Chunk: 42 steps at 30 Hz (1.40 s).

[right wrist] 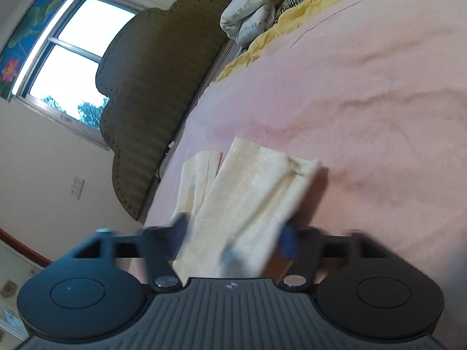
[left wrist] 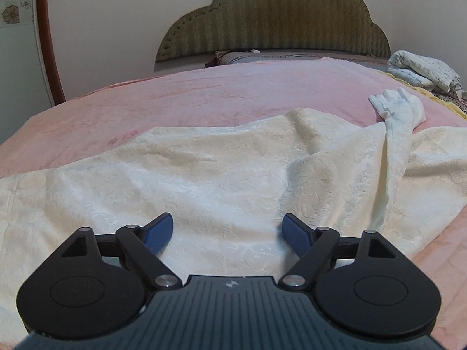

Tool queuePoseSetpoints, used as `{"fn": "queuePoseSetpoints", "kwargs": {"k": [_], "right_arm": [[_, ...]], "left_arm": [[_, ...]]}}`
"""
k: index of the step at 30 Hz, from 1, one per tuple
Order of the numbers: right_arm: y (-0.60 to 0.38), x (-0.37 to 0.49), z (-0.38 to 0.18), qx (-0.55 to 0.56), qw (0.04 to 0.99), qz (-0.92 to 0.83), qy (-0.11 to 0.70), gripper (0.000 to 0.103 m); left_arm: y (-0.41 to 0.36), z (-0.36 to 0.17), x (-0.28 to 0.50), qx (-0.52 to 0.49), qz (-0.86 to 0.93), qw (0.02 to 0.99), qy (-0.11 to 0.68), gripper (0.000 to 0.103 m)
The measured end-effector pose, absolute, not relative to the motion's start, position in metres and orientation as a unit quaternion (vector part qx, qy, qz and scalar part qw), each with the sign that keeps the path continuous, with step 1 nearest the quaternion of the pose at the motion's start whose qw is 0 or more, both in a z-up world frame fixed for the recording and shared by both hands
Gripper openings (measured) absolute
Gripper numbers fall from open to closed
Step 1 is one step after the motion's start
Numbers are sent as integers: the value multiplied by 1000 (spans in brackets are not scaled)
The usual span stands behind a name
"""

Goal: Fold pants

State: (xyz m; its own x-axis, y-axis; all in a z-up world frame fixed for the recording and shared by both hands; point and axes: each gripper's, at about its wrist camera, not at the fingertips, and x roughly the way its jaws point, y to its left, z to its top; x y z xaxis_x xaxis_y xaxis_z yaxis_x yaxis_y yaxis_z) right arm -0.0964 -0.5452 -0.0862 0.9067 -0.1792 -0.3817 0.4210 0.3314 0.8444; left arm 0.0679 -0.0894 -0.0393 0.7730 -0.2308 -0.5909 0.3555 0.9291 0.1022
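The cream textured pants (left wrist: 204, 175) lie spread and rumpled on the pink bedspread (left wrist: 204, 93). One leg end (left wrist: 394, 108) is raised at the far right in the left wrist view. My left gripper (left wrist: 227, 232) is open and empty, low over the pants. In the right wrist view the leg end (right wrist: 256, 192) lies between the blue fingers (right wrist: 289, 240) of my right gripper (right wrist: 233, 239). The fingers are blurred and stand wide apart on either side of the cloth. I cannot tell whether they press on it.
A padded olive headboard (left wrist: 274, 17) stands at the far end of the bed. A white printed bundle (left wrist: 423, 70) and a yellow blanket (right wrist: 292, 20) lie at the bed's far right. A window (right wrist: 67, 55) is in the wall beyond.
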Motion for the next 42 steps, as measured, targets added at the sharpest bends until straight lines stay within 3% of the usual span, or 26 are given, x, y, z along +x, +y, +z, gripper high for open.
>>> {"fn": "queuePoseSetpoints", "kwargs": {"k": [3,6,11,13,23,27,30,32,33,37,42], "right_arm": [[-549,-89,-84,541,817,-166,107,8],[-551,-68,-52,484,856,-143,111,8],[-518,-38,51,299,952,-55,44,7],[-509,-40,62,272,960,-56,42,7],[-558,-97,-74,469,829,-216,215,11],[-557,-113,-57,460,817,-305,168,30],[-539,-112,-25,362,859,-347,102,32],[-532,-85,-13,328,900,-254,132,61],[-532,-70,-15,338,906,-197,160,81],[-538,-26,-51,390,877,-117,257,81],[-535,-18,-41,366,870,-225,243,82]], "left_arm": [[-87,-39,70,94,-157,936,301,88],[-85,-39,72,86,-155,936,303,90],[-85,-39,70,87,-153,937,303,91],[-85,-39,71,87,-153,936,303,92],[-87,-39,70,89,-152,936,305,93],[-88,-40,70,89,-150,936,306,95],[-88,-40,70,90,-149,936,307,96],[-88,-40,71,89,-149,936,307,96],[-88,-40,70,89,-149,936,307,96],[-88,-40,70,89,-150,936,307,96],[-88,-40,71,89,-150,936,307,97]]}}
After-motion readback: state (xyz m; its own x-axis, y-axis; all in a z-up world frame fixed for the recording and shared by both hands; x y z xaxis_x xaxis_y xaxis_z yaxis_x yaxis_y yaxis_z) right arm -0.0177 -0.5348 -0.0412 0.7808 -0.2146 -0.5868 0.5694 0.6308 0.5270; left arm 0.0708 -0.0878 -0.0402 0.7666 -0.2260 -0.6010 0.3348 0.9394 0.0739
